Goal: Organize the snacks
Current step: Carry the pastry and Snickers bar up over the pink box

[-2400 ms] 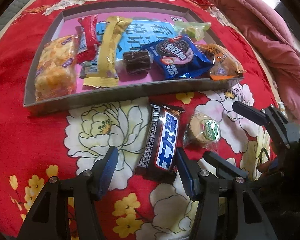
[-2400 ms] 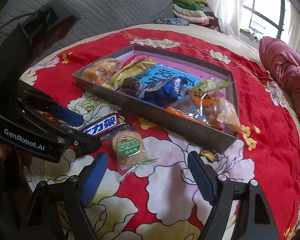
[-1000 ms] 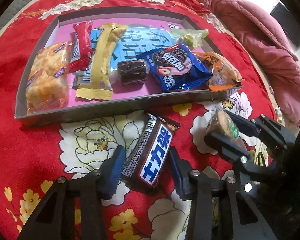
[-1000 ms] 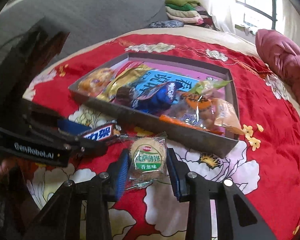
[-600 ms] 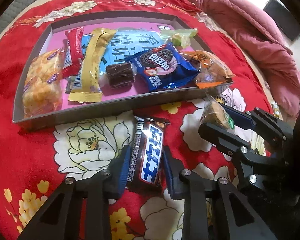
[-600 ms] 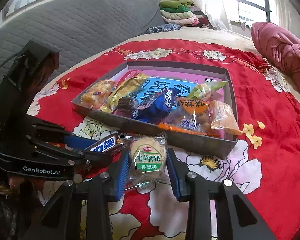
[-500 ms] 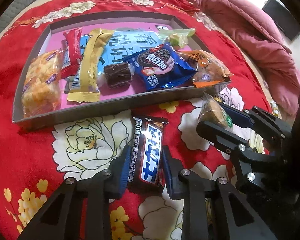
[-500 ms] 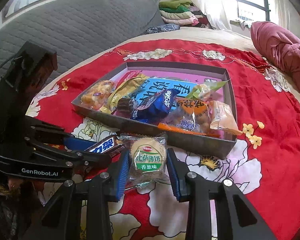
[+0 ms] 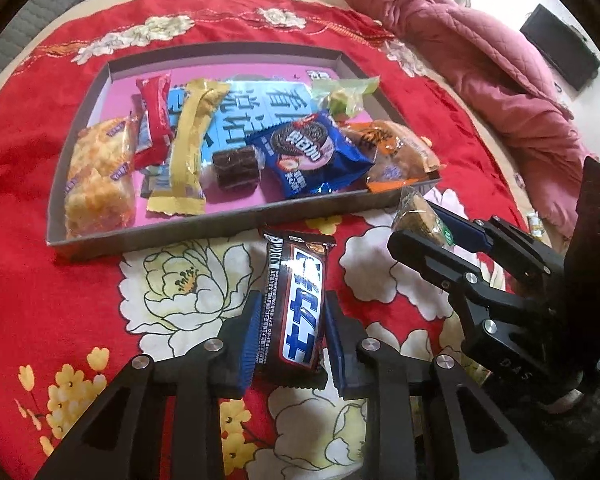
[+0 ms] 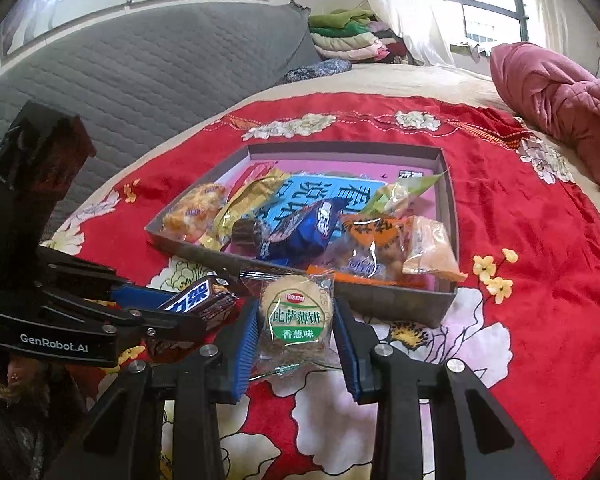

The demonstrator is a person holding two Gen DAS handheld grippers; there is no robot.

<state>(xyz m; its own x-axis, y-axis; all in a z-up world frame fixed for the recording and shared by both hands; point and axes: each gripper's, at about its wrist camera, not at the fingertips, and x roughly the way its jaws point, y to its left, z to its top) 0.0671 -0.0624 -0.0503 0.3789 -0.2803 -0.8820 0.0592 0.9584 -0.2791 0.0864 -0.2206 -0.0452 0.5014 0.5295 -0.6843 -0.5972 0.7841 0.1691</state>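
Note:
My left gripper [image 9: 290,326] is shut on a dark chocolate bar [image 9: 298,306] with white lettering, held just above the red floral cloth in front of the tray. My right gripper [image 10: 296,322] is shut on a round cracker packet [image 10: 296,314] with a green label. Each gripper shows in the other's view: the right gripper [image 9: 424,222] with the cracker packet [image 9: 418,214] at the right, the left gripper [image 10: 172,304] with the chocolate bar [image 10: 198,300] at the left. The grey tray [image 9: 180,236] [image 10: 396,304] with a pink floor holds several wrapped snacks.
In the tray lie a yellow rice cake [image 9: 98,182], a gold bar [image 9: 188,148], a blue cookie pack [image 9: 308,156] and an orange bun pack [image 9: 396,152]. A pink quilt [image 9: 480,60] lies at the right. A grey headboard [image 10: 140,64] stands behind the bed.
My left gripper closed on the chocolate bar and lifted it, turning it straight. My right gripper kept its hold on the cracker packet and rose with it toward the tray's front wall.

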